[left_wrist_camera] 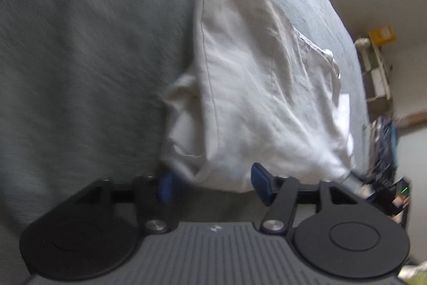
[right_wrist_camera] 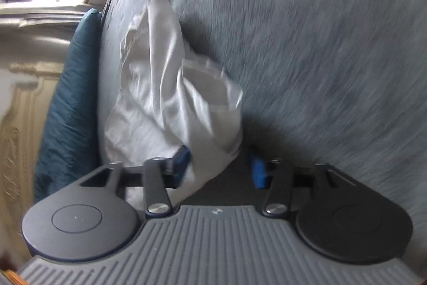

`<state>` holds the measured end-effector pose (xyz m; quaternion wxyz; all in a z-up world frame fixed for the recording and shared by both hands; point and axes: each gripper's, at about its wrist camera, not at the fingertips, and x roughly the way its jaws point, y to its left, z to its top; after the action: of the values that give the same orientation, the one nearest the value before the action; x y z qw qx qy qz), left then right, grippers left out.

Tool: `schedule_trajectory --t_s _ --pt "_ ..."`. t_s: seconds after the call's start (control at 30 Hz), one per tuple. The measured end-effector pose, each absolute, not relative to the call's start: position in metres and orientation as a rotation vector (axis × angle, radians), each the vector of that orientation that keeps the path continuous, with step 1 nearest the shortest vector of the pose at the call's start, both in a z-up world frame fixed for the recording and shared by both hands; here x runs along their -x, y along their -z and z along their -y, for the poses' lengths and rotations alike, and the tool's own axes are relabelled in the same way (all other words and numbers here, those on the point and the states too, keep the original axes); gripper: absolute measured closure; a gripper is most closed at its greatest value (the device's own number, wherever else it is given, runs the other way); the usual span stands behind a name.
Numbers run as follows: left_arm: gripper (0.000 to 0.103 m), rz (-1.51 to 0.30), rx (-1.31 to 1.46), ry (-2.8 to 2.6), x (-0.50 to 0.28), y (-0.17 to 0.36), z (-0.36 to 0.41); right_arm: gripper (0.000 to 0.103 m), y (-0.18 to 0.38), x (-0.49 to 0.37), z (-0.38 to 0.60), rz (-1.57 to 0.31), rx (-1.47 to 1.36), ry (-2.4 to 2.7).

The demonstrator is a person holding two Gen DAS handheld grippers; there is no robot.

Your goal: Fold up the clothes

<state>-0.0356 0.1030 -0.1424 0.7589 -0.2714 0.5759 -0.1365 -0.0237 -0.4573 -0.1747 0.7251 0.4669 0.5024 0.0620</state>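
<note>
Looking down my left gripper point(left_wrist_camera: 210, 184), I get the white garment point(left_wrist_camera: 256, 87) spread wide over the grey bed cover point(left_wrist_camera: 80, 44), a shelf unit point(left_wrist_camera: 376, 71) off to its right and the tip of my other gripper poking in at the far right edge. My right gripper point(right_wrist_camera: 218, 167) view gives only a crumpled end of that garment point(right_wrist_camera: 170, 87), with a teal cushion point(right_wrist_camera: 72, 98) to its left. The garment lies just ahead of both grippers. Left gripper: jaws stand apart, the near hem sagging between the blue pads point(left_wrist_camera: 260, 182), not pinched. Right gripper: jaws apart too, a cloth corner draping past the left pad point(right_wrist_camera: 181, 164), the right pad clear of it.
</note>
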Motion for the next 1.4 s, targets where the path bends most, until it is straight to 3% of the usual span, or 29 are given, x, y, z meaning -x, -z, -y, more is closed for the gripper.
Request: schedule_trajectory --t_s 0.3,0.57,0.8,0.9,1.0,1.07,1.17,1.4 --pt "0.038 -1.051 0.421 0.260 -0.002 0.087 -0.114 0.040 0.135 -0.006 0.515 -0.914 -0.870 -0.092" --pt "0.038 -0.916 0.189 0.264 -0.093 0.114 -0.056 0.041 0.152 -0.119 0.470 -0.949 -0.744 -0.264" --pt "0.039 -0.891 0.228 0.278 -0.109 0.127 -0.062 0.042 0.170 -0.156 0.464 -0.960 -0.760 -0.283" --pt "0.047 -0.883 0.235 0.267 -0.114 0.128 -0.062 0.043 0.172 -0.162 0.463 -0.951 -0.776 -0.301" --pt "0.062 -0.870 0.283 0.259 -0.114 0.125 -0.070 0.057 0.171 -0.166 0.459 -0.949 -0.752 -0.315" --pt "0.074 -0.883 0.345 0.278 -0.116 0.126 -0.075 0.077 0.171 -0.166 0.456 -0.959 -0.717 -0.310" --pt "0.088 -0.889 0.408 0.293 -0.117 0.130 -0.079 0.095 0.171 -0.160 0.453 -0.954 -0.664 -0.313" --pt "0.099 -0.856 0.413 0.276 -0.113 0.123 -0.076 0.102 0.146 -0.155 0.444 -0.848 -0.542 -0.324"
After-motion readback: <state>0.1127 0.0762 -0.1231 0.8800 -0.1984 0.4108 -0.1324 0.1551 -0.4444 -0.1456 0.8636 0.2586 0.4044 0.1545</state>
